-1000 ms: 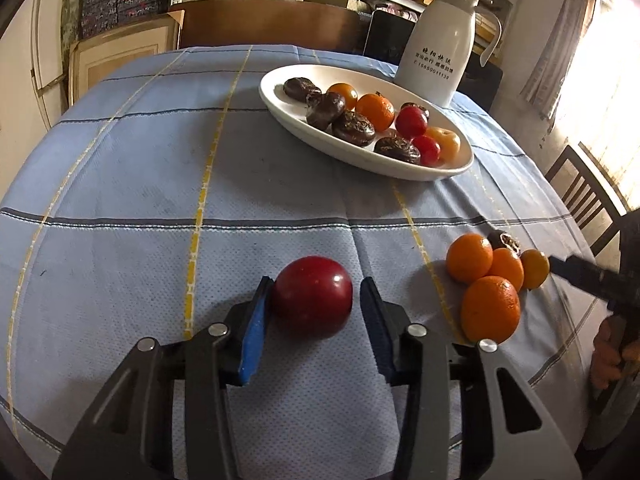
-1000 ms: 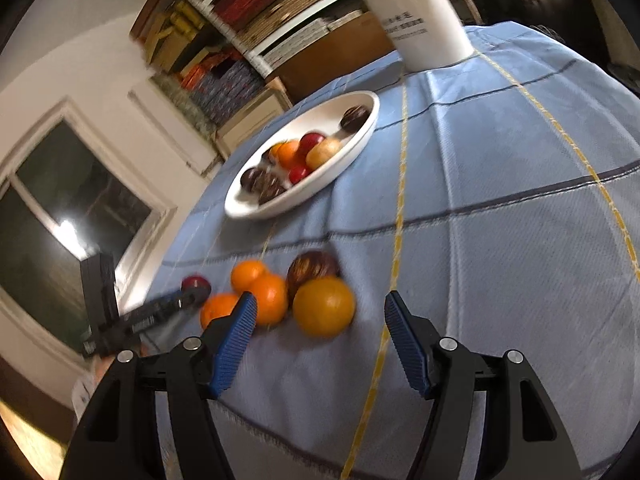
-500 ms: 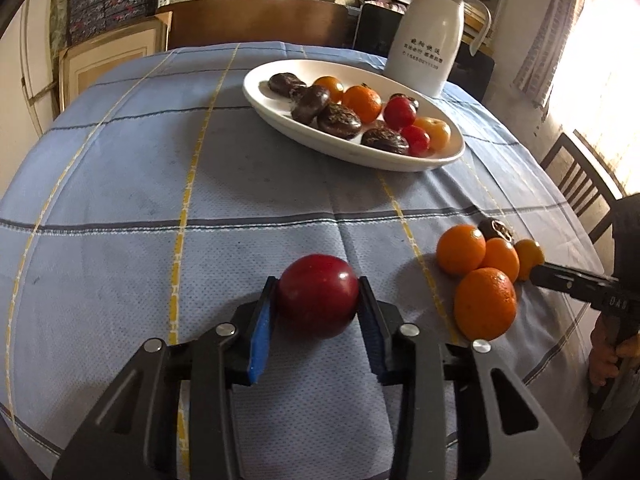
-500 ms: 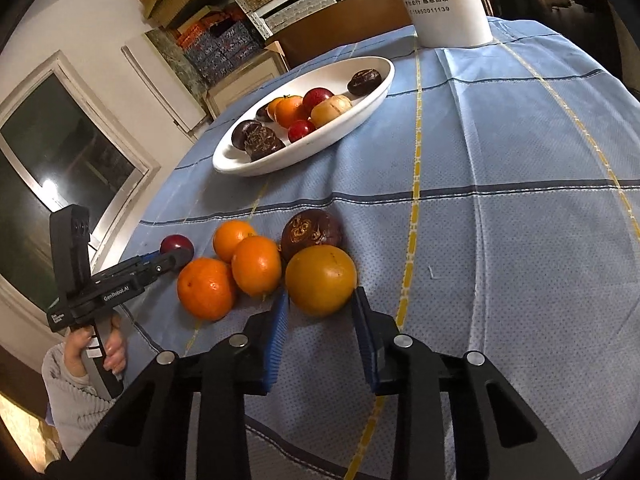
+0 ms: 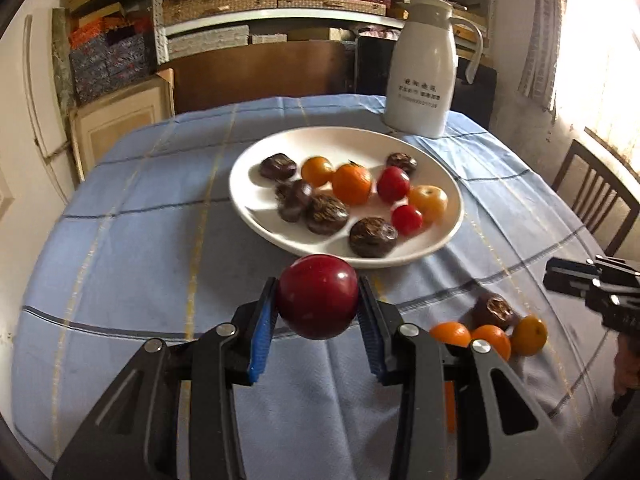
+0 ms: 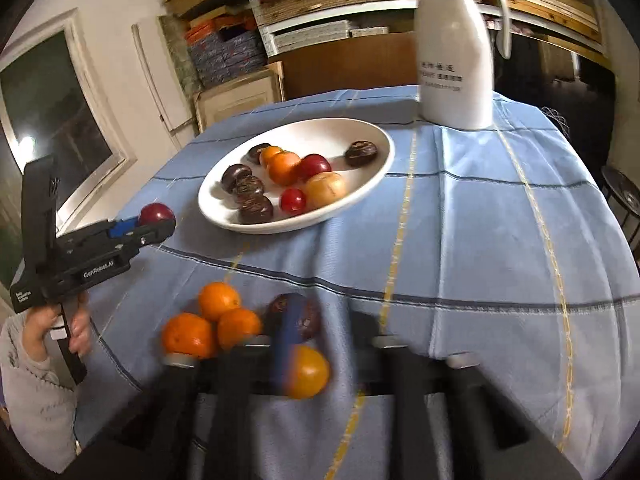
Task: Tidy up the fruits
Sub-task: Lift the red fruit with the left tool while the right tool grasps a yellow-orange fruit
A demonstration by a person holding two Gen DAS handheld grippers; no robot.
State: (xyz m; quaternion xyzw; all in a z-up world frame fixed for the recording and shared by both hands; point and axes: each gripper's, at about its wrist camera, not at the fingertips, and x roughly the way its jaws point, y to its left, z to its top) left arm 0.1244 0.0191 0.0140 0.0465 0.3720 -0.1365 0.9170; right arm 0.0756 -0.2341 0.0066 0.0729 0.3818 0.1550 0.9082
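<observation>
Shelves of stacked boxes back a table under a blue checked cloth (image 5: 140,240), with a white jug (image 5: 420,80) at its far edge. A white plate (image 5: 256,160) already carries about 9 fruits: dark wrinkled ones, oranges, red ones and a yellowish one. The left gripper (image 5: 318,304) is clenched on a red plum (image 5: 318,296), held clear of the cloth just short of the plate's near rim, so that piece looks close to delivery. The right gripper (image 6: 320,336) is badly blurred; its jaws are opening, an orange fruit (image 6: 310,372) sits against the blue left pad, and whether the pads press on it cannot be told. Beside it on the cloth lie 3 small oranges (image 6: 212,320) and 1 dark wrinkled fruit (image 6: 296,316), touching in a cluster. Judging by this, most of the sorting is done: 1 fruit is about to land, and roughly 5 remain near the right-hand edge.
</observation>
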